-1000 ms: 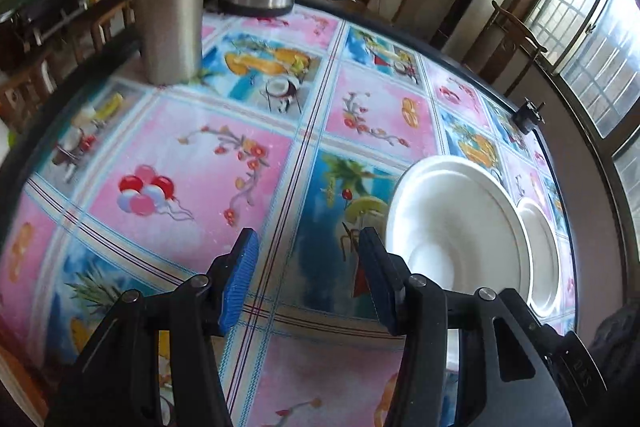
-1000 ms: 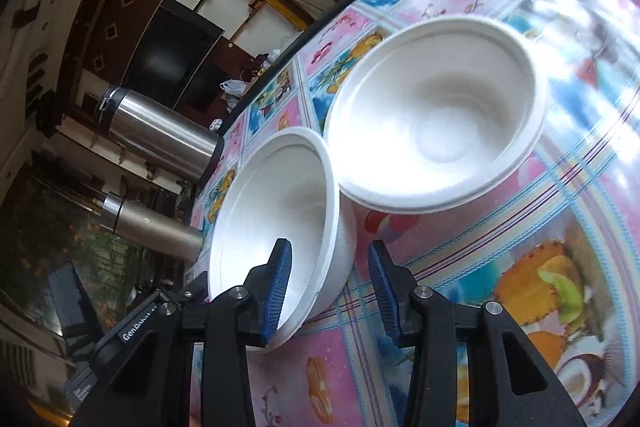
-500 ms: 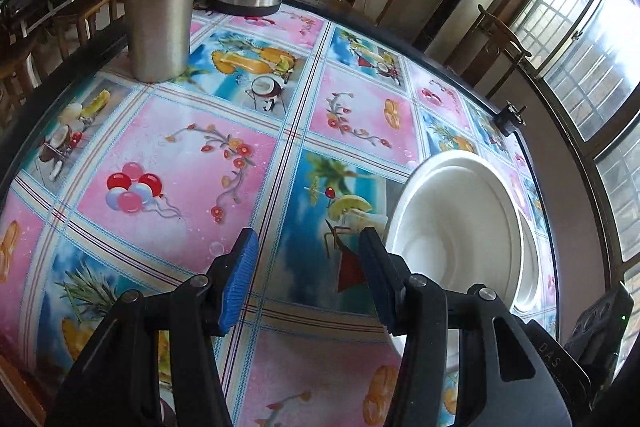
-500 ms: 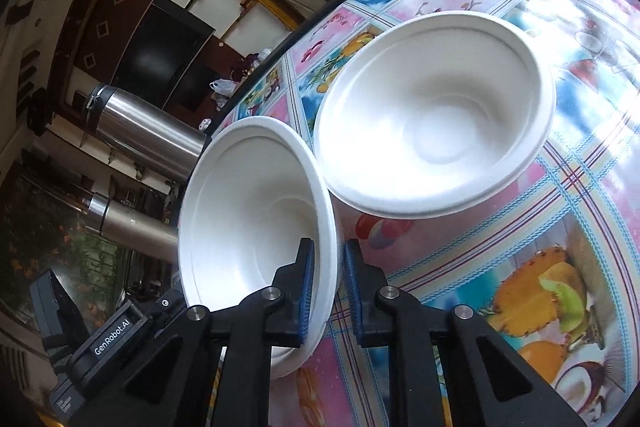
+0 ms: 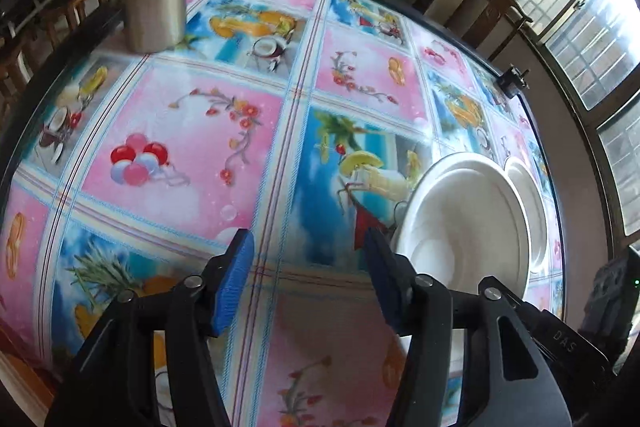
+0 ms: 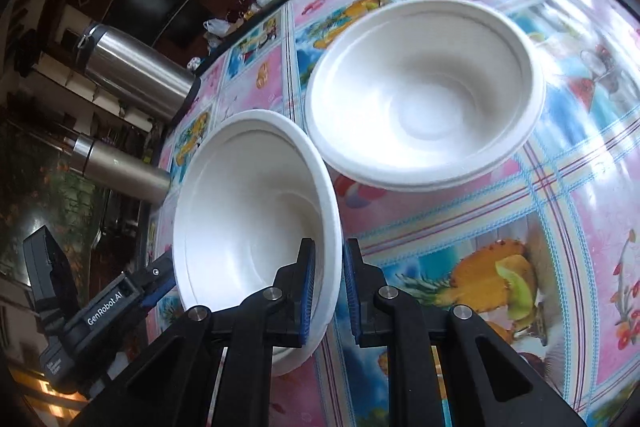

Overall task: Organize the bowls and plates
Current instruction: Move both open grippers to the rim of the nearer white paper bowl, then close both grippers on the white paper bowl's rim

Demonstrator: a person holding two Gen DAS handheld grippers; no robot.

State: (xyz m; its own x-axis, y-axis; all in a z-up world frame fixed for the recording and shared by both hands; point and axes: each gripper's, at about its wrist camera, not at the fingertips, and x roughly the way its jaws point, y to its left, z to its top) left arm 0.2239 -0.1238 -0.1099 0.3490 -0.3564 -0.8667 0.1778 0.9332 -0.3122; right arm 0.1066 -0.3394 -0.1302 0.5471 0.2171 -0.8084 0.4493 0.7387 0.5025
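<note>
— Left gripper, condition?
— Black angular plastic arms, blue ribbed pads, silver round pivot screws. "DAS" embossed on the right-side arm.
— Right gripper?
— Same black build, blue ribbed pads, silver screws. In its view, the other unit's black body reads "GenRobot.AI" in white.

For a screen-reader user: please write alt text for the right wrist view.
The right gripper pinches the rim of a tilted white disposable bowl. A second white bowl rests beyond it on the colourful fruit-print tablecloth, with two steel flasks at the far left.
</note>
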